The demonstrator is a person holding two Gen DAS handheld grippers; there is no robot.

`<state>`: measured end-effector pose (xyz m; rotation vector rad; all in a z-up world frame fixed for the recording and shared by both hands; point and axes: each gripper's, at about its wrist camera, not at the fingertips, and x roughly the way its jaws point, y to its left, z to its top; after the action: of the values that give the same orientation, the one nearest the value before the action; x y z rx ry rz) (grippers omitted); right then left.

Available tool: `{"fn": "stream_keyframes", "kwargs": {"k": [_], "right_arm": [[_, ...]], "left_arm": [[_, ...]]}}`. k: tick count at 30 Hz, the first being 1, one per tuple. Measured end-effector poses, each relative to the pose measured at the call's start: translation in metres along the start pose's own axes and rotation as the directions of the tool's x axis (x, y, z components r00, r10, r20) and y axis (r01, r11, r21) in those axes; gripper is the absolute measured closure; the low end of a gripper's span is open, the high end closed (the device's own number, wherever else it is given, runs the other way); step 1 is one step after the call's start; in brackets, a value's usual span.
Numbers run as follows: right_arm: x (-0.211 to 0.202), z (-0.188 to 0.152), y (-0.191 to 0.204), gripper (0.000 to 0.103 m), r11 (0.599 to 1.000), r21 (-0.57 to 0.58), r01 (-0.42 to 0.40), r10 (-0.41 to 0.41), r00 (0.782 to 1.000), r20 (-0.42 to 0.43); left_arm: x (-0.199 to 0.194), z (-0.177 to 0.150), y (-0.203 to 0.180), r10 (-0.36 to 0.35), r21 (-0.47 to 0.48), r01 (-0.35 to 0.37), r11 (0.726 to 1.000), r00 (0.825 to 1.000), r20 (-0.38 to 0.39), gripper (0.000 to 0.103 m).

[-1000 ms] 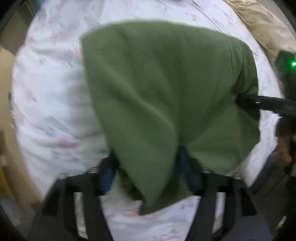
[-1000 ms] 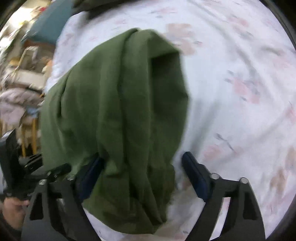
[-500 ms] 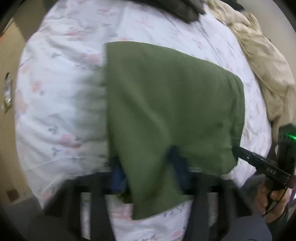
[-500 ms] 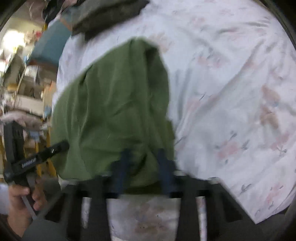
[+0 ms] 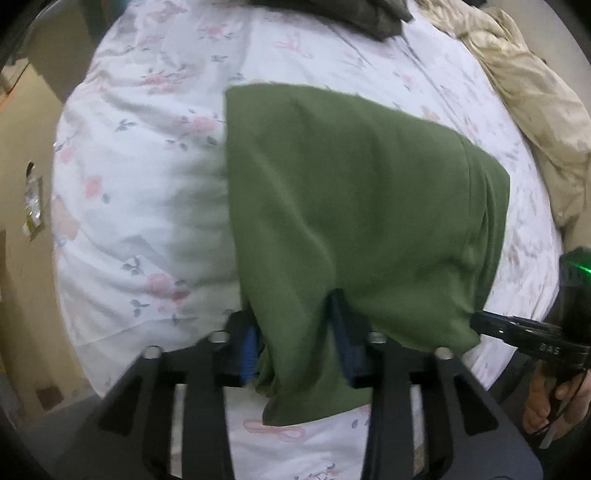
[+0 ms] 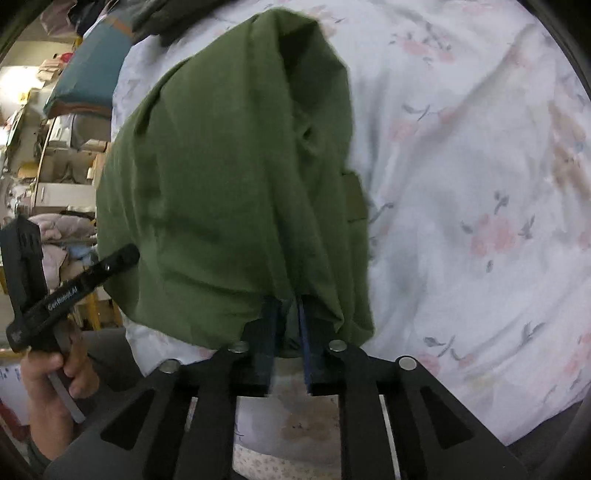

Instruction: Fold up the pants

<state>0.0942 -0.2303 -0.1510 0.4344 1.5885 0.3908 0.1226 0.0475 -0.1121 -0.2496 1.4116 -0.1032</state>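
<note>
The green pants [image 5: 351, 206] hang folded over the white floral bedsheet [image 5: 140, 192]. My left gripper [image 5: 297, 339] is shut on a bunched near corner of the pants, blue pads on either side of the cloth. My right gripper [image 6: 286, 328] is shut on the other near corner of the pants [image 6: 229, 177], pads close together with fabric draped over them. Each gripper shows in the other's view: the right one at the left wrist view's right edge [image 5: 532, 339], the left one at the right wrist view's left edge [image 6: 70, 284]. The pants' far end lies on the sheet.
A beige blanket [image 5: 532, 96] lies along the bed's far right. Dark clothes [image 5: 343, 14] lie at the far end. A teal cushion [image 6: 88, 74] and cluttered shelves [image 6: 44, 166] stand beyond the bed's left side. The bed's near edge is just under both grippers.
Both grippers have closed on the pants' near edge and pulled back and up; more of the bed shows now. The right pads went from wide apart to nearly together.
</note>
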Motion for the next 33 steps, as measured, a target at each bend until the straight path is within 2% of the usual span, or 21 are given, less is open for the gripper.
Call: {"fn": "stream_keyframes", "kwargs": {"k": [2,4,5,7,10,15,16,18,19,20,21,23,24,28,31,33], "right_arm": [[-0.016,0.000,0.000,0.069,1.000,-0.022,0.001,0.000,0.999,0.042],[-0.042,0.005,-0.001,0.050,0.999,-0.037,-0.013,0.018,0.991,0.136],[-0.053,0.011,-0.002,0.048,0.999,-0.037,-0.024,0.031,0.982,0.186],[-0.072,0.022,-0.002,0.047,0.999,-0.032,-0.042,0.049,0.960,0.275],[-0.085,0.048,0.000,0.047,0.996,-0.059,-0.071,0.087,0.932,0.351],[-0.065,0.091,0.010,0.049,0.993,-0.105,-0.048,0.083,0.929,0.361],[-0.056,0.097,0.011,0.053,0.993,-0.108,-0.046,0.081,0.933,0.351],[-0.048,0.105,0.011,0.062,0.991,-0.124,-0.044,0.084,0.939,0.333],[-0.042,0.109,0.012,0.073,0.990,-0.135,-0.034,0.076,0.945,0.318],[-0.036,0.111,0.014,0.081,0.989,-0.142,-0.030,0.071,0.951,0.300],[-0.032,0.112,0.016,0.101,0.986,-0.159,-0.040,0.084,0.956,0.281],[-0.033,0.109,0.023,0.101,0.979,-0.203,0.008,0.052,0.956,0.287],[-0.041,0.105,0.025,0.101,0.977,-0.213,-0.003,0.069,0.951,0.300],[-0.063,0.094,0.013,0.103,0.988,-0.154,-0.030,0.083,0.932,0.352],[-0.054,0.095,0.000,0.103,0.996,-0.081,-0.022,0.048,0.940,0.338],[-0.042,0.097,-0.003,0.103,0.998,-0.055,0.026,-0.008,0.953,0.302]], "left_arm": [[-0.011,0.002,0.007,0.010,-0.032,-0.009,0.999,0.999,0.036,0.051],[-0.026,0.006,0.017,0.030,-0.072,-0.023,0.997,0.995,0.098,0.041],[-0.031,0.009,0.022,0.037,-0.092,-0.026,0.995,0.991,0.128,0.037],[-0.038,0.020,0.033,0.025,-0.139,-0.001,0.990,0.984,0.175,0.036],[-0.032,0.046,0.040,-0.037,-0.160,0.068,0.985,0.981,0.192,0.036],[-0.013,0.087,0.034,-0.084,-0.142,0.117,0.983,0.973,0.215,0.038],[-0.009,0.092,0.033,-0.087,-0.136,0.118,0.984,0.973,0.214,0.041],[-0.002,0.097,0.033,-0.122,-0.123,0.148,0.981,0.973,0.197,0.070],[0.001,0.098,0.032,-0.137,-0.123,0.162,0.979,0.973,0.185,0.075],[0.004,0.098,0.031,-0.159,-0.124,0.182,0.975,0.971,0.177,0.085],[0.005,0.097,0.028,-0.154,-0.112,0.175,0.978,0.972,0.178,0.094],[0.000,0.095,0.021,-0.119,-0.059,0.133,0.989,0.974,0.191,0.098],[-0.003,0.094,0.021,-0.110,-0.050,0.122,0.991,0.974,0.197,0.098],[-0.011,0.090,0.025,-0.129,-0.056,0.144,0.988,0.967,0.219,0.099],[-0.008,0.090,0.025,-0.095,-0.066,0.112,0.992,0.971,0.222,0.099],[-0.006,0.091,0.026,-0.097,-0.091,0.119,0.989,0.972,0.213,0.098]]}}
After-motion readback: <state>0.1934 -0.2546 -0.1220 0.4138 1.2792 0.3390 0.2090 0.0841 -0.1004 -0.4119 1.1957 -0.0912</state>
